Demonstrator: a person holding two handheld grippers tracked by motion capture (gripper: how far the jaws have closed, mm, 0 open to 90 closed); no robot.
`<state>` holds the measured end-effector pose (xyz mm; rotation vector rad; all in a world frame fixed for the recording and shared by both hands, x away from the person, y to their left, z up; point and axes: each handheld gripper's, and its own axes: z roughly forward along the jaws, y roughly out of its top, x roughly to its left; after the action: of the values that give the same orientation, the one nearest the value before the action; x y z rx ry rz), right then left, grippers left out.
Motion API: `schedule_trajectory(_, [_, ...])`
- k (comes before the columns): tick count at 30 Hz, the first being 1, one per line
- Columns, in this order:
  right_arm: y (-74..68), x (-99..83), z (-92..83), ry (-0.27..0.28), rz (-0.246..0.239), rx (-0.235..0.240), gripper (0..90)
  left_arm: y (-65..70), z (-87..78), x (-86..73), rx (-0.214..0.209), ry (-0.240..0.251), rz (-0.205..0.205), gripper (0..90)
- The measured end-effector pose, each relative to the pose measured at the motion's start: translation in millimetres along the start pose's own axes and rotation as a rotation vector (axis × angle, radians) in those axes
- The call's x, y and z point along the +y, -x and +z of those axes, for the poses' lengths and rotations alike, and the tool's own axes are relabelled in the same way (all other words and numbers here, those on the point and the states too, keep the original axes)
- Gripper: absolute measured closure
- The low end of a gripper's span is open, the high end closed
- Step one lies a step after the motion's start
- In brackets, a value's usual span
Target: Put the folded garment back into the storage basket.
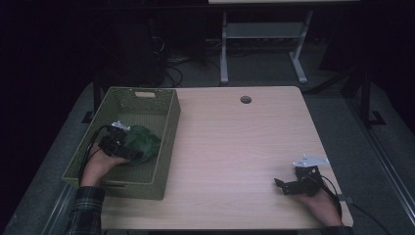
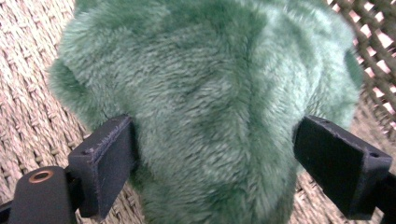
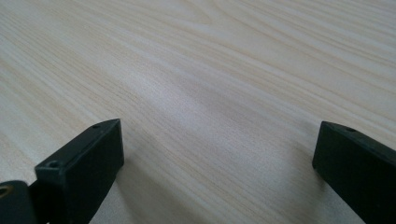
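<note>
Toy: green plush [image 2: 210,112] sits on basket floor, near right wall, so it's contained.
Basket: woven bin [image 1: 166,142] at table's left edge.
L gripper [image 1: 128,147]: jaws spread wide either side of plush, fur between them, pads look clear; you've let go.
R gripper [image 1: 288,187]: jaws apart, nothing between; you keep it low over bare table [image 3: 210,70], out of the way.

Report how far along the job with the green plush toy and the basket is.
Done: the green plush toy lies inside the woven basket. In hand: the left gripper stands open around it. Left: draw that gripper out. The right gripper rests open over the table.
</note>
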<state>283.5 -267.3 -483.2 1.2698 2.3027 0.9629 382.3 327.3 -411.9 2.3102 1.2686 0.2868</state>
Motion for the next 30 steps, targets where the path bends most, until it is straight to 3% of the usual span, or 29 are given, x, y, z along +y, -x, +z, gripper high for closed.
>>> schedule_trajectory(12, [0.1,0.1,0.0,0.0,0.0,0.0,1.7,-0.3,-17.6,2.1,-0.01,0.095,-0.019,12.9])
schedule_trajectory(24, [0.1,0.0,0.0,0.0,-0.001,0.0,1.7,15.9,-51.2,16.2,-0.02,0.201,0.001,13.3])
schedule_trajectory(30, [0.1,0.0,0.0,0.0,-0.001,0.0,1.7,29.0,-63.2,25.4,-0.054,0.262,0.018,13.5])
